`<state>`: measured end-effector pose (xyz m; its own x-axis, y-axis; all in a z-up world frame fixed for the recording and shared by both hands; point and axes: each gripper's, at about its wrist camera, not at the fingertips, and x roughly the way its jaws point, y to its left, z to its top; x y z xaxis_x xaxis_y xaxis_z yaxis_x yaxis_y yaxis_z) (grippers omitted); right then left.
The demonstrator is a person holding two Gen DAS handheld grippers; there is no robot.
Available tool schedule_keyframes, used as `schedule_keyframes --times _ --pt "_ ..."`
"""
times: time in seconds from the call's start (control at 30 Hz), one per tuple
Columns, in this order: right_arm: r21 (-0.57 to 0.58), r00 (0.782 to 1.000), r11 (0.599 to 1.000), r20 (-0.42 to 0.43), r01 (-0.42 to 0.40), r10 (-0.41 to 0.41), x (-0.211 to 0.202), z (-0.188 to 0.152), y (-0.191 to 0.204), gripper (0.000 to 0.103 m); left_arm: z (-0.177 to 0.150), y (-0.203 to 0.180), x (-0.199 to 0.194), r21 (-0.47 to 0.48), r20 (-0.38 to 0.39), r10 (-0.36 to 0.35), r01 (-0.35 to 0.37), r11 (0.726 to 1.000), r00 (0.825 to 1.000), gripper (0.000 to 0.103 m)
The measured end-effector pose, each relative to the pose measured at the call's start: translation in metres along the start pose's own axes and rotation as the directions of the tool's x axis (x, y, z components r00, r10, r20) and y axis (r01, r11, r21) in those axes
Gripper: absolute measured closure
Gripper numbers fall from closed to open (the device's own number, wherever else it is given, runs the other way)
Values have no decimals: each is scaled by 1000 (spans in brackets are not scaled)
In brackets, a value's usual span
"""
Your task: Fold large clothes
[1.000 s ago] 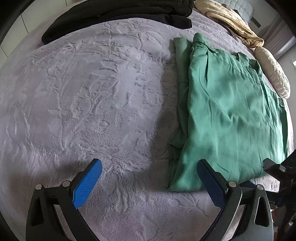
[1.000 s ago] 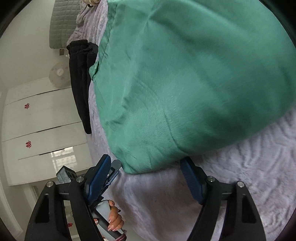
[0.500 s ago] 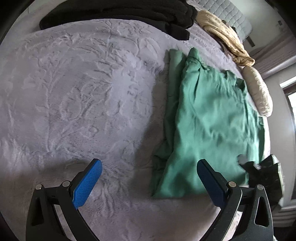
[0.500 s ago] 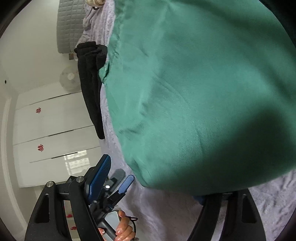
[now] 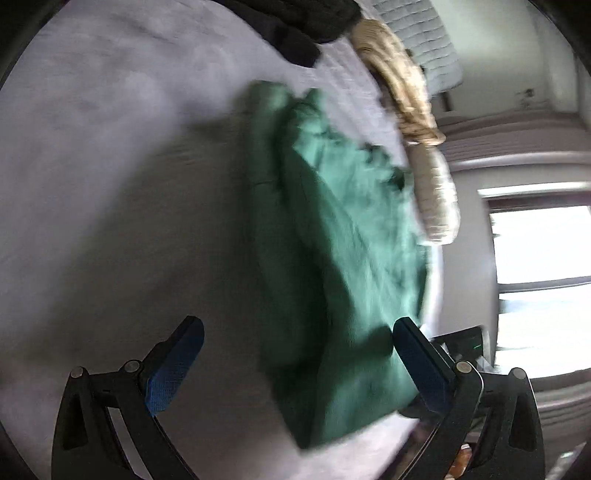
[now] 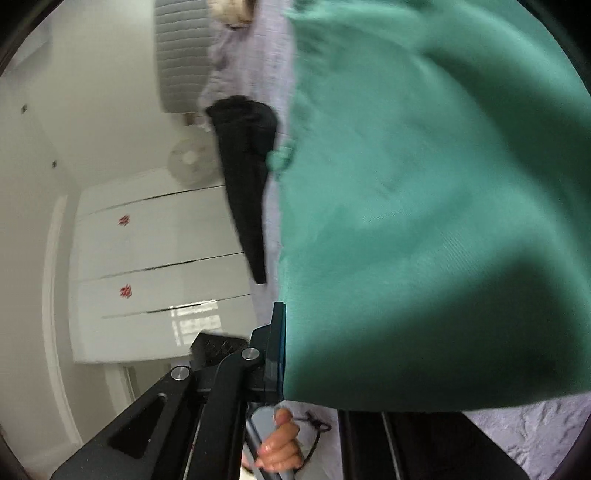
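A folded green garment (image 5: 332,258) lies on the grey bedspread (image 5: 110,184), blurred by motion in the left wrist view. My left gripper (image 5: 295,358) is open, its blue pads astride the garment's near end, above it. In the right wrist view the green garment (image 6: 424,203) fills the right side and drapes over the right gripper (image 6: 291,354). One blue pad (image 6: 279,350) presses against the cloth's edge; the other finger is hidden under the fabric. The right gripper appears shut on the garment's edge.
Black clothing (image 5: 295,22) and a beige bundle (image 5: 399,88) lie at the bed's far end, a pale pillow (image 5: 436,199) at the right edge. A window (image 5: 539,288) is to the right. A white wardrobe (image 6: 147,266) and a fan (image 6: 190,158) stand beyond the bed.
The right gripper has closed in on the garment's edge and the cloth now covers one finger. The left gripper has swung right and nearer the garment; its view is motion-blurred.
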<state>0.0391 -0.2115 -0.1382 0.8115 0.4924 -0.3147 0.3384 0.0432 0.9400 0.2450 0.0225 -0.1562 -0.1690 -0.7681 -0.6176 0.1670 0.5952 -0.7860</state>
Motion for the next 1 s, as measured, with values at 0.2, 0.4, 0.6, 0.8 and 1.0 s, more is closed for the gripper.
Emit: schedule_keyframes --times 0.2,0.4,0.6,0.8,1.0 --pt "-56 997 997 -38 58 -61 3 -2 4 96 27 -30 59 17 -94 -42 44 999 995 0" --pt "-62 965 977 -155 204 -212 -4 -8 -12 91 24 -34 97 84 -120 195 -186 979 973 66" --pt "-291 919 890 -73 351 -386 -66 2 18 91 18 -58 86 162 -34 211 -203 966 977 83" --pt "-381 802 723 93 577 -591 -77 50 0 96 15 -121 76 309 79 233 -246 919 969 83" --pt "-341 816 764 19 548 -577 -66 58 -45 96 -6 -206 86 489 127 259 -288 823 957 83"
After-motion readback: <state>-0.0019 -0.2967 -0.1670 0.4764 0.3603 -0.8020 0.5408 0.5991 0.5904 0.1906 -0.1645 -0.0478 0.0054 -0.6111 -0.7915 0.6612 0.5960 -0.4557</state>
